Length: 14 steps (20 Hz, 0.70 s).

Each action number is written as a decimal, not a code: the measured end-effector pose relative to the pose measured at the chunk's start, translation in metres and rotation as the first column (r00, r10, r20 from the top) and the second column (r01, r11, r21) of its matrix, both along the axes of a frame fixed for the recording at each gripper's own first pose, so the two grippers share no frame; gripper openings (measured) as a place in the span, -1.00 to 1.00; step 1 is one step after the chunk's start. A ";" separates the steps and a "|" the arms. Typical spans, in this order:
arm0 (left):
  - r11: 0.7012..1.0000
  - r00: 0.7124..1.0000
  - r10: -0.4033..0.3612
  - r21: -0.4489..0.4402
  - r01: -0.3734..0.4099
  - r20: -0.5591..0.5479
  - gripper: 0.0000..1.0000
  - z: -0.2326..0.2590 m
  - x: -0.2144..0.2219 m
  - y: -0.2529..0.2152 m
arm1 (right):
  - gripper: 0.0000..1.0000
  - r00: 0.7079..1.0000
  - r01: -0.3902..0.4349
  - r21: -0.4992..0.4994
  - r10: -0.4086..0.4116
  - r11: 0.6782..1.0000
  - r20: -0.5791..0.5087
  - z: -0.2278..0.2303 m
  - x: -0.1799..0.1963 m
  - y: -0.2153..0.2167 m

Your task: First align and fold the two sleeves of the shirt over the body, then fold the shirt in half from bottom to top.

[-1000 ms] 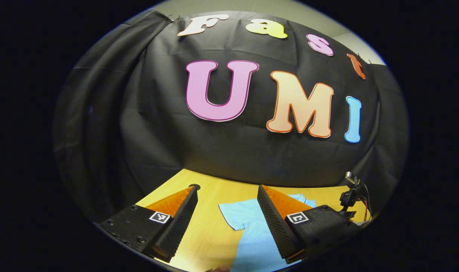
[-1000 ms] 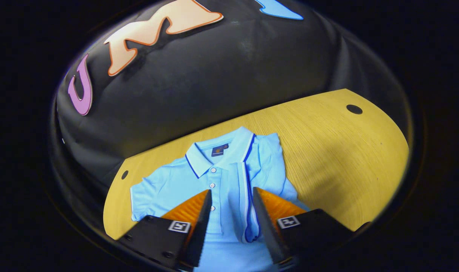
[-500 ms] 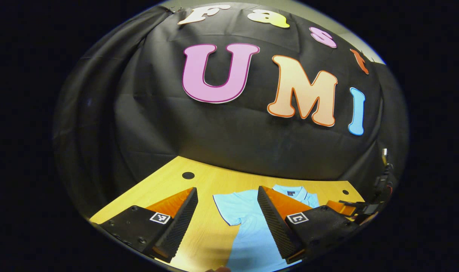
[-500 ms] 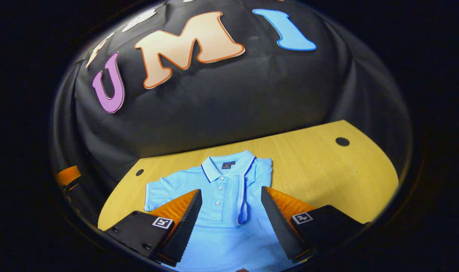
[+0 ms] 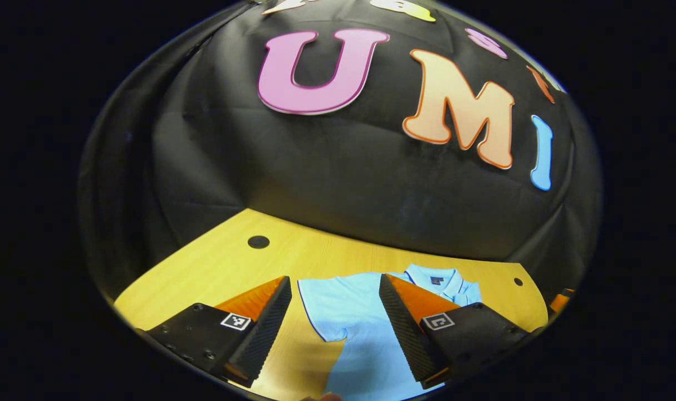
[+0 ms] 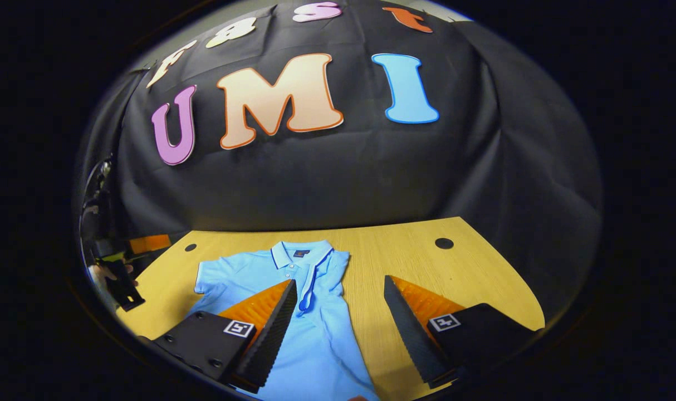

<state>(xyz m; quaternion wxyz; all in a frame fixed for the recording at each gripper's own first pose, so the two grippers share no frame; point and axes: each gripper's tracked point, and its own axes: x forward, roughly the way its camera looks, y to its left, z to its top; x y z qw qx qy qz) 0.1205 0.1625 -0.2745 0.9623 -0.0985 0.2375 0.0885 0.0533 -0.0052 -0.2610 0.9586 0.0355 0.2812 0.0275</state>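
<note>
Pale blue polo shirt (image 6: 316,345) flat on the wooden table (image 6: 471,273), one sleeve already folded in.

A small dark label (image 6: 300,253) sits inside the collar (image 6: 293,255), its writing too small to read. The shirt's long axis runs from the near edge to the collar, which points at the black cloth wall (image 6: 338,167). The blue-trimmed sleeve (image 6: 314,278) lies over the chest; the other sleeve (image 5: 329,309) is spread out. The left gripper (image 5: 335,328) and right gripper (image 6: 338,334) hover spread wide, holding nothing.

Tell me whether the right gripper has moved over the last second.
Yes. The right gripper has pulled back and shifted right: the shirt looks smaller and sits left of its fingers, with bare table ahead.
</note>
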 end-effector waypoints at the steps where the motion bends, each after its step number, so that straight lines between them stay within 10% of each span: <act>1: 1.000 1.000 0.015 -0.012 -0.015 -0.015 0.90 -0.013 0.008 0.003 | 0.95 1.000 0.009 0.008 -0.009 1.000 0.007 0.004 -0.002 -0.003; 14: 0.998 0.962 0.069 0.014 -0.068 -0.265 0.92 -0.144 0.036 0.019 | 0.84 0.998 0.055 -0.062 -0.057 0.997 -0.027 0.000 -0.033 -0.036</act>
